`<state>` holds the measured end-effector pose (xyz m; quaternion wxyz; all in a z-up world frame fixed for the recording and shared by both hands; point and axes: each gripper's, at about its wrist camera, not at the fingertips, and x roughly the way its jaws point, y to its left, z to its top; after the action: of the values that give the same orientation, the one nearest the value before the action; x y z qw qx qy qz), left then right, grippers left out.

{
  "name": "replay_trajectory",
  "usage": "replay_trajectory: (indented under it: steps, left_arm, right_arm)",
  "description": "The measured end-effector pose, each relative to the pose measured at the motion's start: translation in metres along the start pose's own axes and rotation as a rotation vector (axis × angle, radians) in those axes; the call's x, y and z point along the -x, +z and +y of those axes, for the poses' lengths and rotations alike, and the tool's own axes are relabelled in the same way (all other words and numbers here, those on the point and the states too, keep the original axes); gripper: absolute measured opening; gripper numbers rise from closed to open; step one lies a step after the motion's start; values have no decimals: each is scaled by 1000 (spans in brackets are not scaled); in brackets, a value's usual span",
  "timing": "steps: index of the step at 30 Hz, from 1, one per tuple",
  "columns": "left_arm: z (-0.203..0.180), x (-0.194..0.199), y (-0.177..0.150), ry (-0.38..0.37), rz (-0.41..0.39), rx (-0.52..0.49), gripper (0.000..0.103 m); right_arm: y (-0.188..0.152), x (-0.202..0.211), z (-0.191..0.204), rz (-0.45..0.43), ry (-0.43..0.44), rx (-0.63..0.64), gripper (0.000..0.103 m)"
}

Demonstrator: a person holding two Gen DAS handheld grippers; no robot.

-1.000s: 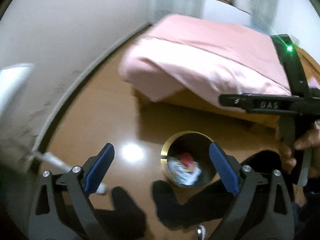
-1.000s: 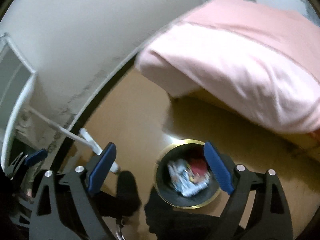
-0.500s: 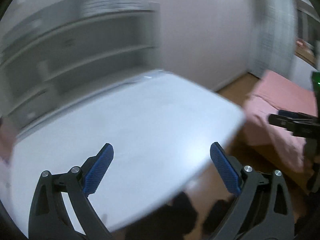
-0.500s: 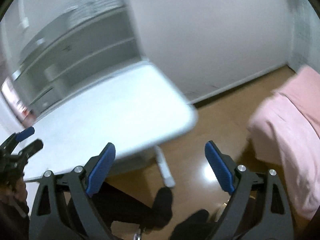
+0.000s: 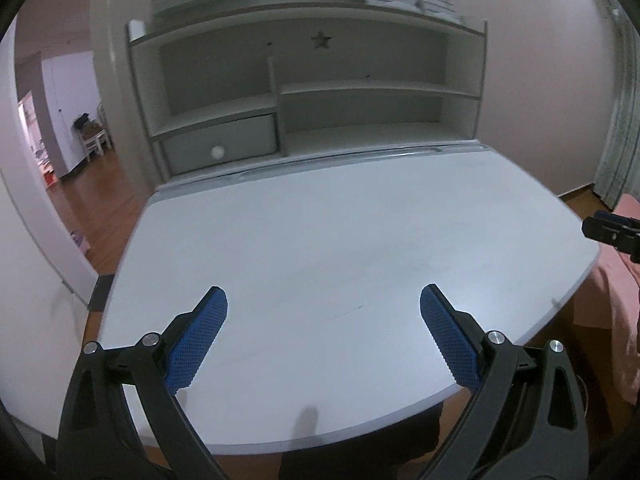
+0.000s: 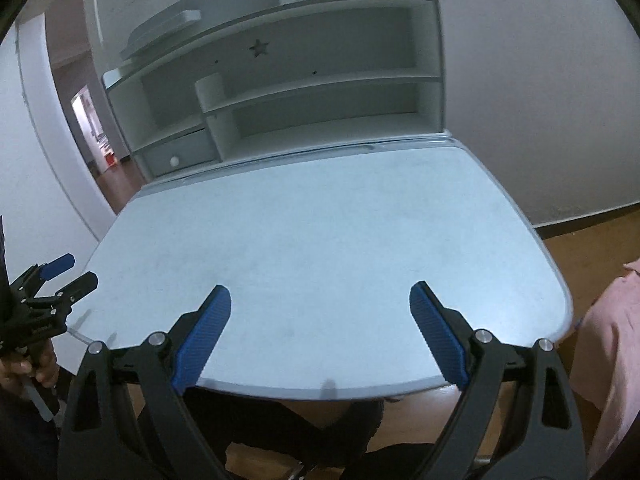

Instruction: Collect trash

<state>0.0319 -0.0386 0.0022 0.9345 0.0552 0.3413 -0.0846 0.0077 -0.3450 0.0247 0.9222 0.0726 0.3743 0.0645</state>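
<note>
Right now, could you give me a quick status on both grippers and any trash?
Left gripper open, empty. Right gripper open, empty. No trash visible on desk. Nothing in the way.

The white desk top (image 5: 340,240) lies bare, open to passage across its whole surface; the shelf unit (image 5: 304,92) walls off its far edge; a pink bed (image 6: 612,360) crowds the right corner; wooden floor (image 5: 96,208) opens leftward through a doorway (image 5: 52,120).

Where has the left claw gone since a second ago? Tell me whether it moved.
Yes. The left claw, open and empty, then pointed down at the bin on the floor by the bed; it has swung up and now faces the white desk and its shelf unit.
</note>
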Motion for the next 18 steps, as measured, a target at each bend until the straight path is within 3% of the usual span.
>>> replay_trajectory:
  steps: [18]
  left_arm:
    - [38,5,-18,69,18,49,94]
  right_arm:
    - [18,-33,26,18,33,48,88]
